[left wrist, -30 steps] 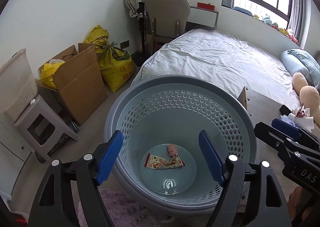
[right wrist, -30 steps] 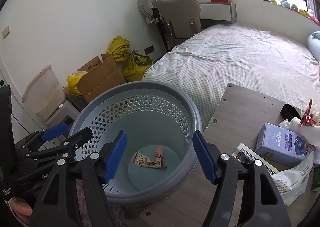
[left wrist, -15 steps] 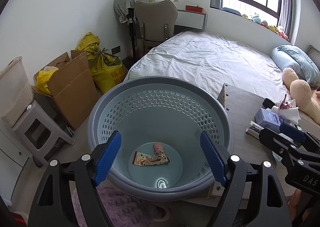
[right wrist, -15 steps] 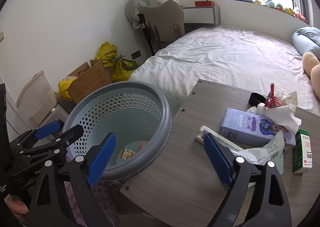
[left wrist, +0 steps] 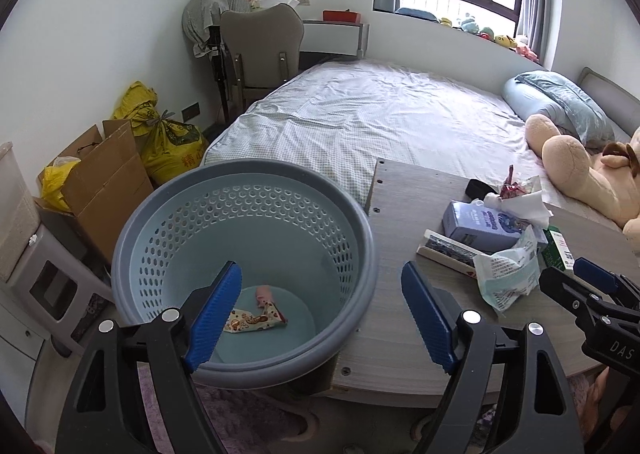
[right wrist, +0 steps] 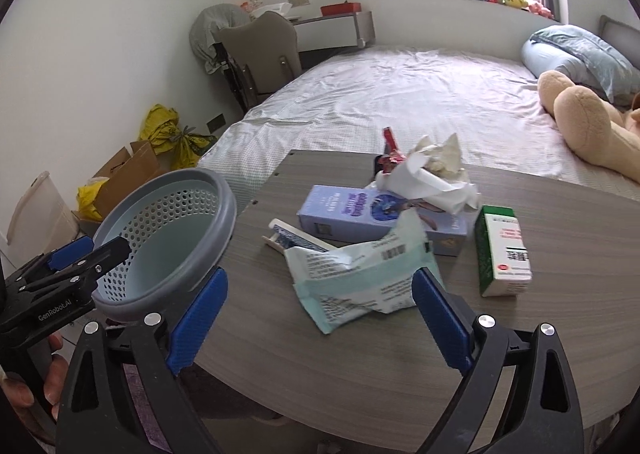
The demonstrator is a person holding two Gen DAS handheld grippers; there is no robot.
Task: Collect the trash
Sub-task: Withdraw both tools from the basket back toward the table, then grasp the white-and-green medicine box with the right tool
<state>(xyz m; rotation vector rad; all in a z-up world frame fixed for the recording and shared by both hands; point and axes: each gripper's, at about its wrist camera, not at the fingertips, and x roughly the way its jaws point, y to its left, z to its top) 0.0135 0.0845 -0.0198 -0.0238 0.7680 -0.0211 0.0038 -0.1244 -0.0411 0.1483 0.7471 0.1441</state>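
A grey-rimmed, pale blue perforated basket [left wrist: 248, 170] stands beside the table [right wrist: 400, 354]. A printed snack wrapper [left wrist: 256, 322] and a small pink scrap [left wrist: 264, 294] lie on its bottom. My left gripper [left wrist: 320, 294] hangs open over the basket's right rim, with nothing between its fingers. My right gripper [right wrist: 320, 286] is over the table with its jaws opening. A crumpled pale green packet [right wrist: 360, 274] lies just beyond its tips, untouched. Behind that lie a purple box [right wrist: 352, 210], a green-and-white box [right wrist: 504, 250], crumpled tissue [right wrist: 436, 178] and a red wrapper [right wrist: 390, 150].
A bed [left wrist: 380, 122] fills the room behind the table, with a plush bear [left wrist: 580, 166] at its right. Cardboard boxes [left wrist: 104, 178] and yellow bags [left wrist: 168, 142] stand against the left wall. A chair [left wrist: 260, 50] stands at the bed's foot. A purple rug [left wrist: 240, 414] lies below the basket.
Both views have swung right, from above the basket toward the table. The right gripper's jaws have spread wider and now frame the trash on the table. The left gripper stays open.
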